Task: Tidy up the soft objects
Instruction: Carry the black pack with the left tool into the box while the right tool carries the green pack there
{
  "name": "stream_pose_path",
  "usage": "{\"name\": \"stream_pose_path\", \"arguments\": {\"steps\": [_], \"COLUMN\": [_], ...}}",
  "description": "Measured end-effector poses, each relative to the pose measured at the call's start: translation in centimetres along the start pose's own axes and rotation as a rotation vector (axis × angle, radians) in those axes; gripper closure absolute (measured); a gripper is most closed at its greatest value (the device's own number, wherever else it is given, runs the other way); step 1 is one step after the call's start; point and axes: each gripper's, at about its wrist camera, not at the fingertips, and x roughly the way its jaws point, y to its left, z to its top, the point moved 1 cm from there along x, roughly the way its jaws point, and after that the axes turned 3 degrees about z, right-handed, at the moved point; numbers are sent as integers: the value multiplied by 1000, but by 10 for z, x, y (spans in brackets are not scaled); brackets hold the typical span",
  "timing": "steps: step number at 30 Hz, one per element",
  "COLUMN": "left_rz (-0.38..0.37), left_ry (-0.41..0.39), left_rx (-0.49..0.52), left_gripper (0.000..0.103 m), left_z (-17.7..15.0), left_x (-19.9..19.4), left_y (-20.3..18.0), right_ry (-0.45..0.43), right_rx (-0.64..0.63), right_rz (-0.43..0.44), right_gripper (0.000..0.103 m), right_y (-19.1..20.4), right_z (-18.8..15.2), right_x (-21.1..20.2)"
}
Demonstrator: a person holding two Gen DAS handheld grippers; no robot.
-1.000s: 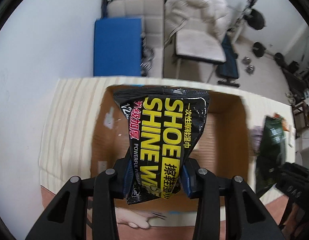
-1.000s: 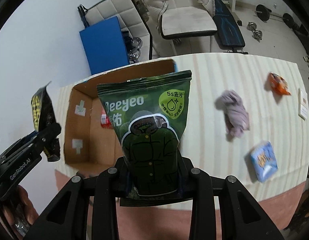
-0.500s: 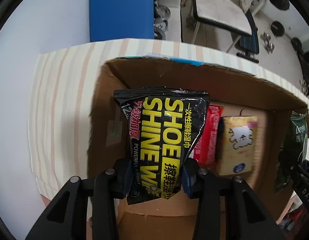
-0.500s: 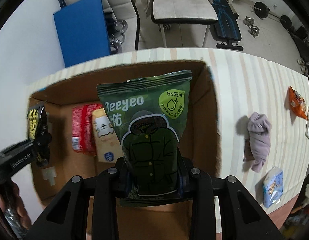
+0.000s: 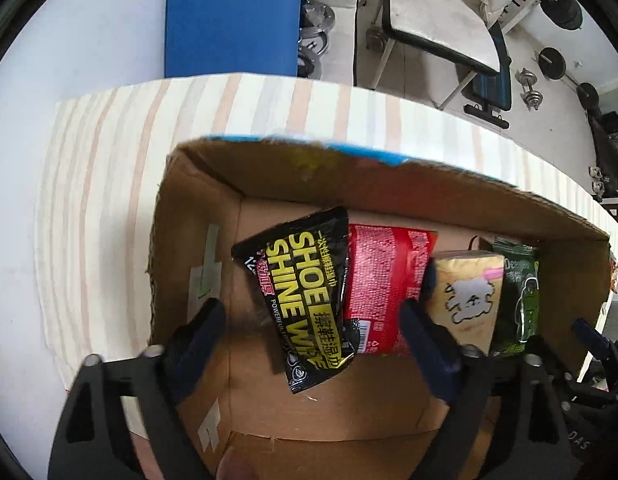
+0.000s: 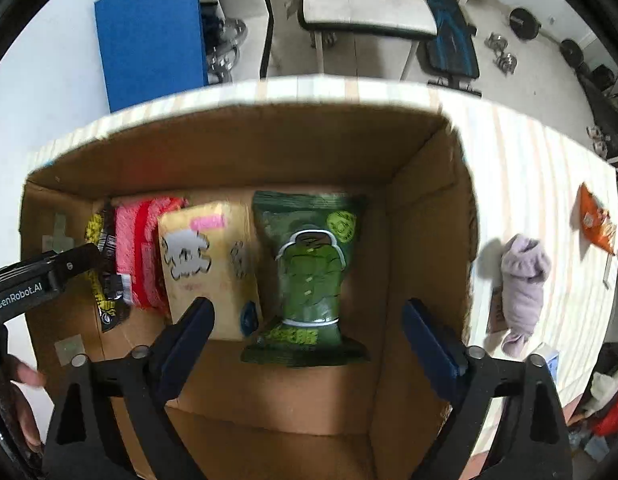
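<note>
Both grippers' fingers spread wide — black pouch, green pouch loose inside cardboard box.

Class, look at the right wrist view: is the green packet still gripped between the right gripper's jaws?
No. The green packet lies inside the cardboard box, and the right gripper has its jaws spread wide apart, clear of it.

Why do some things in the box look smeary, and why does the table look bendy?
Right wrist view: green packet and red packet are motion-blurred. Left wrist view: black shoe-wipe packet reads sharp. Both views: the fisheye lens curves the striped table.
</note>
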Motion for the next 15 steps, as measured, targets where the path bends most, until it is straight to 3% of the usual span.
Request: {"name": "stream_pose_path", "arguments": {"steps": [5,15], "left_rz": [16,-6], "left_ry": [-18,-44], "left_rx": [29,41], "left_gripper": [9,9], "left_z": [-8,-34], "left_x": [-11,-18], "left_y": [-5,-7], "right_ry": [14,7], "right_rx": [-6,-2], "right_rz": [-24,19], "right_gripper": [6,0], "right_y": [4,8], "right_z": [0,-16], "right_x": [-1,-17]}}
